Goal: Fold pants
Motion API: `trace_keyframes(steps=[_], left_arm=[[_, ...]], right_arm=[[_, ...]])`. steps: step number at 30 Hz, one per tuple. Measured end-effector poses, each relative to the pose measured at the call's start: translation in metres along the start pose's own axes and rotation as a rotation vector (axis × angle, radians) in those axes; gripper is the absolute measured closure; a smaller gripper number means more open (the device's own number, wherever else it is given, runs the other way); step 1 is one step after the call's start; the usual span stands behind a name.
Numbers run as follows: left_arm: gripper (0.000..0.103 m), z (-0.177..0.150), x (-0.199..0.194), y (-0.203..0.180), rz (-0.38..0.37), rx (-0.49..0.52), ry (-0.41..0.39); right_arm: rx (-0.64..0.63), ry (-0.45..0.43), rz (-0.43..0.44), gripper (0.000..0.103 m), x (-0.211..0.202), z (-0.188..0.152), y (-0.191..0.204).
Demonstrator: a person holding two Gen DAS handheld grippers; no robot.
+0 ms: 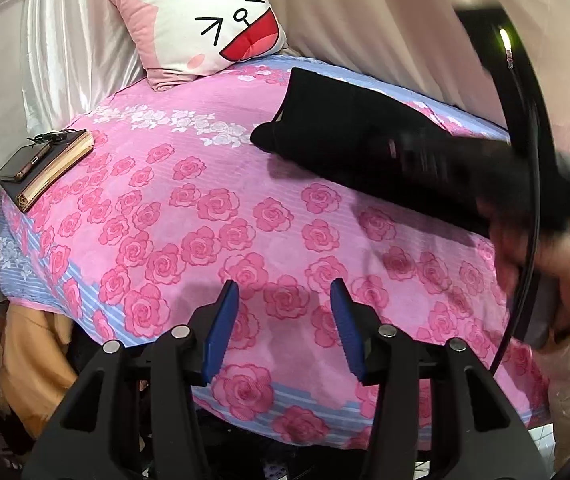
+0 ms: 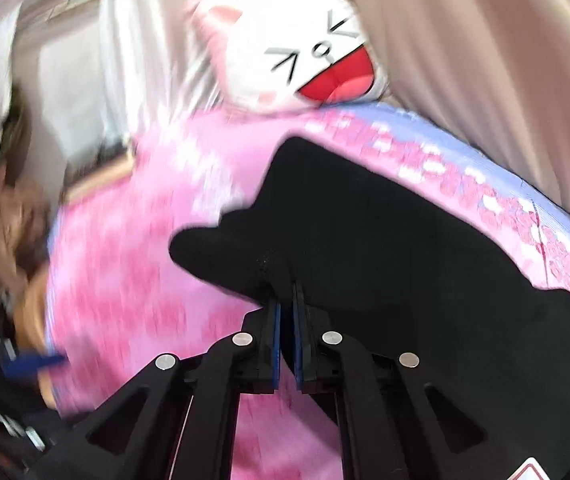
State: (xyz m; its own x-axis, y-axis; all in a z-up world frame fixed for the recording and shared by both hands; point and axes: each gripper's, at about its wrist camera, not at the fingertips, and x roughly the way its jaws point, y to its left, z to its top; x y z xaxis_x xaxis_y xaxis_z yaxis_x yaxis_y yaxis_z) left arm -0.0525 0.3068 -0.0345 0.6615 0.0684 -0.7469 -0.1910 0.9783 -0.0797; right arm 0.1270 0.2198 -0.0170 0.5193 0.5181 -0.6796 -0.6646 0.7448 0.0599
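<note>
While our left gripper [image 1: 285, 300] hovers with jaws apart and empty over the bedspread [image 1: 189, 216], the black pants [image 1: 365, 148] lying ahead and to its right, our right gripper [image 2: 286, 300] pinches their near edge, which we should carry across level, keeping layers aligned.

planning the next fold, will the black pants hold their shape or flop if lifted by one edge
Probably floppy: the black pants lie soft and rounded on the bedspread. Likely light, since the right gripper pinches just an edge. The rest would probably sag and trail.
</note>
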Motion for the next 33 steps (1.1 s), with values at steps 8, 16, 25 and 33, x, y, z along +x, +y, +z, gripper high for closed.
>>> trace_keyframes(steps=[8, 16, 25, 33], left_arm=[[0.057, 0.006, 0.014, 0.000, -0.007, 0.025, 0.018], [0.055, 0.006, 0.020, -0.020, 0.023, 0.097, 0.011], [0.054, 0.009, 0.015, -0.065, -0.050, 0.150, -0.001], [0.051, 0.008, 0.015, -0.128, -0.106, 0.225, 0.003]], right_arm=[[-0.066, 0.126, 0.012, 0.066, 0.053, 0.003, 0.020], [0.004, 0.051, -0.067, 0.081, -0.044, -0.046, -0.029], [0.257, 0.036, -0.306, 0.092, -0.134, -0.142, -0.131], [0.326, 0.017, -0.403, 0.093, -0.180, -0.185, -0.175]])
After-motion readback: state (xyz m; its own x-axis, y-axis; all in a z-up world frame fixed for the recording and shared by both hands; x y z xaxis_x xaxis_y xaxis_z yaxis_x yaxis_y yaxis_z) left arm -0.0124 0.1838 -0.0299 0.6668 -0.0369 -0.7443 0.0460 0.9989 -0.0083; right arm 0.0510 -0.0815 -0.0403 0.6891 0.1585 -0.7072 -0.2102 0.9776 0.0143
